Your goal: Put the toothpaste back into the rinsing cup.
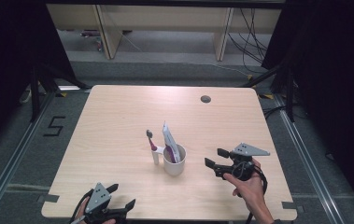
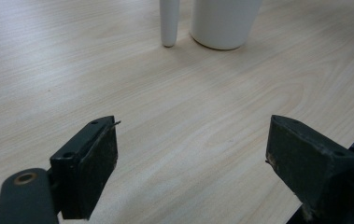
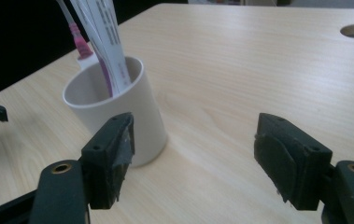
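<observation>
Toothpaste tube [image 1: 169, 142] stands in a white cup [image 1: 174, 164] near the middle of a wooden table [image 1: 118, 121], an electric toothbrush [image 1: 154, 148] upright just beside it. To the cup's right, the right gripper [image 1: 213, 158] hovers with jaws apart; the left gripper [image 1: 121, 197] sits at the table's near edge, jaws also spread wide.
</observation>
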